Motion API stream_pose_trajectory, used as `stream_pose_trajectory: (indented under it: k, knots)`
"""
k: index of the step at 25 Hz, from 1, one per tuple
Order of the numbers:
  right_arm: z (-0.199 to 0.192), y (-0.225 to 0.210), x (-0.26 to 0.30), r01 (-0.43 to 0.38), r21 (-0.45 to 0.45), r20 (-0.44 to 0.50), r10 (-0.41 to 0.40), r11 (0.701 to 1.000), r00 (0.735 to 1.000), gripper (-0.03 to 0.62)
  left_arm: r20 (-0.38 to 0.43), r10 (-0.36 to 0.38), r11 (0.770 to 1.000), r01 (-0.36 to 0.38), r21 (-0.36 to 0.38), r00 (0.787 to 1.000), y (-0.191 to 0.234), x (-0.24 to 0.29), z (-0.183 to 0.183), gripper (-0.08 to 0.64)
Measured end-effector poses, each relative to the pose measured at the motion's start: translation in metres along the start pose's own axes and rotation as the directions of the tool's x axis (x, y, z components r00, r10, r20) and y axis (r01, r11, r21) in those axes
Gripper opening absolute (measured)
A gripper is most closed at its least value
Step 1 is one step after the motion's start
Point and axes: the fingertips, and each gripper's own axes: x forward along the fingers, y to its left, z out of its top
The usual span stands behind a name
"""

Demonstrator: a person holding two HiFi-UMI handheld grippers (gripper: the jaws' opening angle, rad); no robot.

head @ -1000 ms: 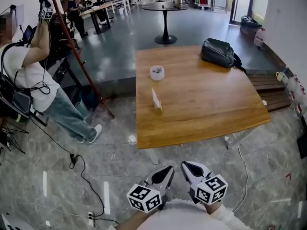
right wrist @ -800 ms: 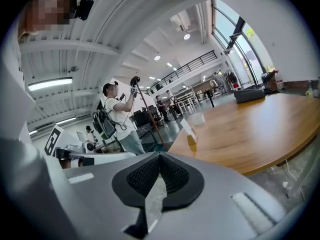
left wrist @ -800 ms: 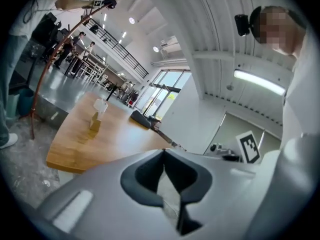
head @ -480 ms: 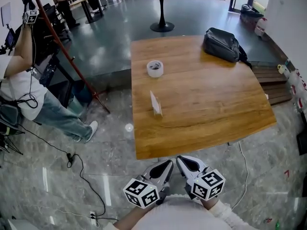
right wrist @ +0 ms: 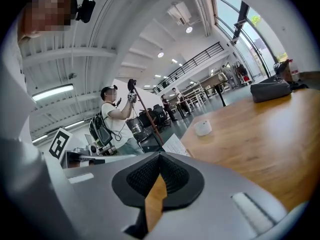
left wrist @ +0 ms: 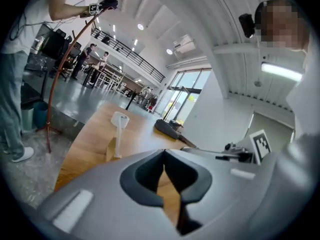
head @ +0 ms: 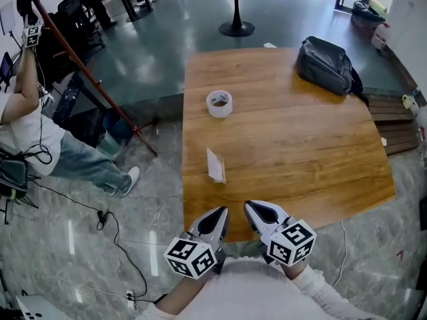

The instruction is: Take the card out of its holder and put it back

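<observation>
Your left gripper point(head: 220, 213) and right gripper point(head: 250, 208) hover side by side at the near edge of the wooden table point(head: 300, 152). Both claws are pressed together at the tips, with nothing between them. The card point(head: 215, 165) stands upright in its holder point(left wrist: 111, 149) near the table's front left corner — just ahead of your left gripper and apart from both. Beyond it lies a roll of tape point(head: 219, 103), and a dark bag point(head: 325, 64) rests at the far right corner. A person point(head: 27, 112) is off to the left — arm raised.
</observation>
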Motion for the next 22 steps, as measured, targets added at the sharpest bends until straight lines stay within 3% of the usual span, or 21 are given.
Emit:
stream_pose_trajectory:
  k: [8,17,22]
  knots:
    - [0.006,-0.033,0.034,-0.063,0.039,-0.059,0.065,0.997,0.996,-0.004,0.001,0.13,0.99,-0.129,-0.047,0.992,0.043,0.026,0.019,0.009]
    - [0.012,-0.048,0.056,-0.02,0.049,-0.074,0.024,0.999,0.997,-0.004,-0.139,0.097,0.995,-0.096,0.009,0.986,0.077,0.041,0.048,0.009]
    - [0.011,-0.057,0.064,0.001,0.066,-0.08,0.004,0.998,0.997,-0.004,-0.171,0.097,0.995,-0.093,0.03,0.981,0.09,0.055,0.06,0.014]
